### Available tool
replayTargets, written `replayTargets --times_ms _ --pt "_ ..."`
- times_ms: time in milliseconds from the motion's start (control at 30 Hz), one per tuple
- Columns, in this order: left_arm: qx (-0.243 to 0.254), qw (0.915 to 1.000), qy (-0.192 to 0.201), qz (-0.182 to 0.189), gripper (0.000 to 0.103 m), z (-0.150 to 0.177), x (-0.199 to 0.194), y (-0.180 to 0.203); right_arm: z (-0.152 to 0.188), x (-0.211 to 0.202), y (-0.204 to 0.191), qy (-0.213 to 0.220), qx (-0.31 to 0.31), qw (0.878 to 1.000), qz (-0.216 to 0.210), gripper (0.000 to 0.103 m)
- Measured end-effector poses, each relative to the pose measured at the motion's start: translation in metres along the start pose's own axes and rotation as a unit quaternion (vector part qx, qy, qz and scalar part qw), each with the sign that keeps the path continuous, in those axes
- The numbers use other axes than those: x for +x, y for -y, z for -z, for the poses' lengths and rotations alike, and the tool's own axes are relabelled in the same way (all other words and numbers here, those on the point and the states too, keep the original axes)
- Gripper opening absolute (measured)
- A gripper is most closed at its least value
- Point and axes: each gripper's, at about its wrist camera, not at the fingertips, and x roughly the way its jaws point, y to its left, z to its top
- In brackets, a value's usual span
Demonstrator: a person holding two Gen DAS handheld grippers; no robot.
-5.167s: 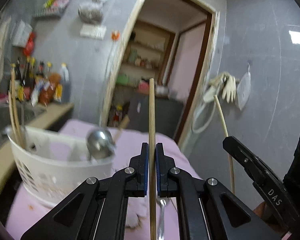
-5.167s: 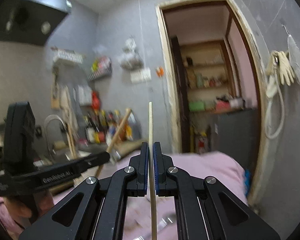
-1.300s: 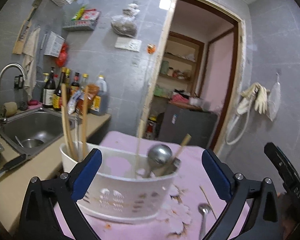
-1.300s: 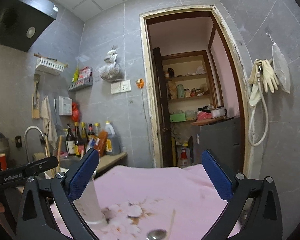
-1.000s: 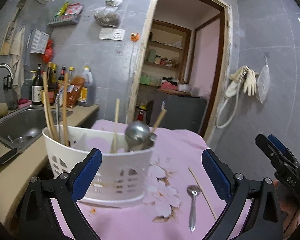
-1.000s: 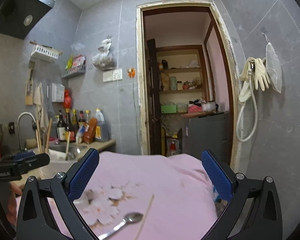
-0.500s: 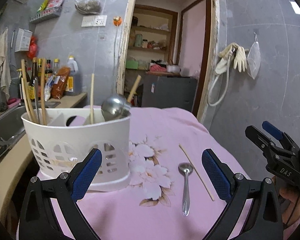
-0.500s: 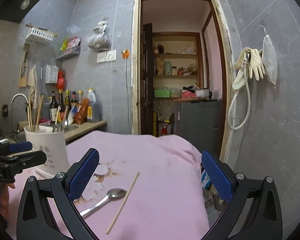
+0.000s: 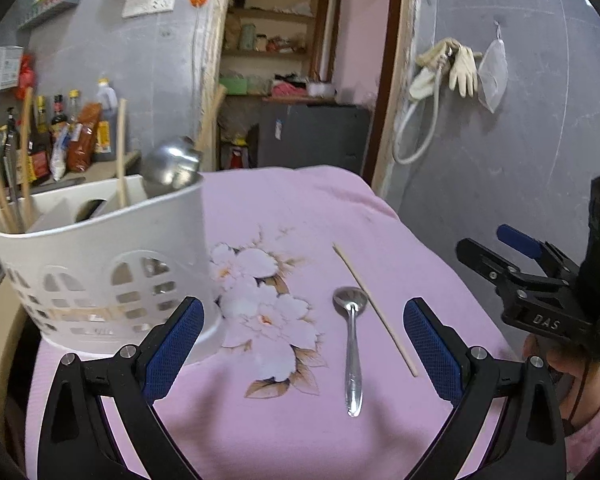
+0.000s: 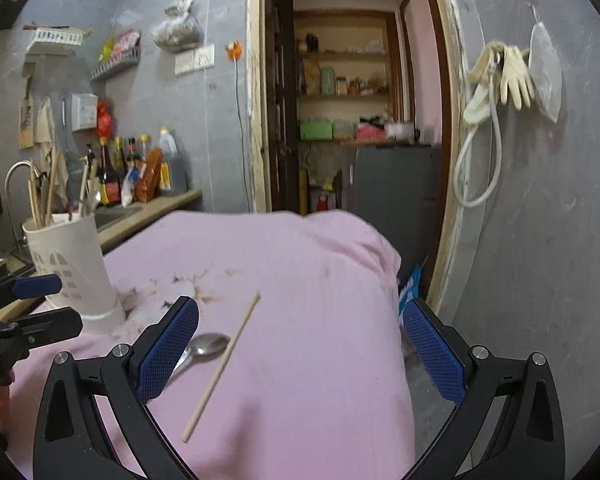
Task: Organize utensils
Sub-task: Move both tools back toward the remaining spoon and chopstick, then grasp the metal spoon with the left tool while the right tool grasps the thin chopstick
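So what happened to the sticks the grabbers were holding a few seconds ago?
Both were let go. The left gripper and right gripper, each shut on a chopstick before, are now wide open and empty. A chopstick has been added to the white basket. The grippers have pulled back from it. The spoon and one chopstick lie on the pink cloth as before.

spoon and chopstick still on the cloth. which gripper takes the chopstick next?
Probably right. The chopstick lies between the right gripper's open jaws, while the left gripper, also open, sits nearer the spoon and the basket.
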Motion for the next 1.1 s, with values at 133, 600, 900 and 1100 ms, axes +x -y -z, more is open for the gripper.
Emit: replayTargets --times_ms 133,600,900,1100 --pt "-0.001 0.9997 -0.021 0.010 0.097 -0.001 0.012 0.001 0.001 0.005 0.007 -0.016 0.008 1.000 -0.001 0.103" --pt "0.004 0.9948 -0.095 0.036 0.075 -0.017 0.052 0.000 0.001 0.020 0.012 -0.059 0.005 0.998 -0.011 0.102" --pt "-0.009 0.9856 -0.155 0.067 0.042 -0.019 0.080 -0.008 0.005 0.042 0.016 -0.121 0.018 0.991 -0.048 0.069" --pt "-0.035 0.9743 -0.200 0.098 0.031 -0.016 0.093 -0.015 0.007 0.053 0.012 -0.150 0.019 0.986 -0.071 0.051"
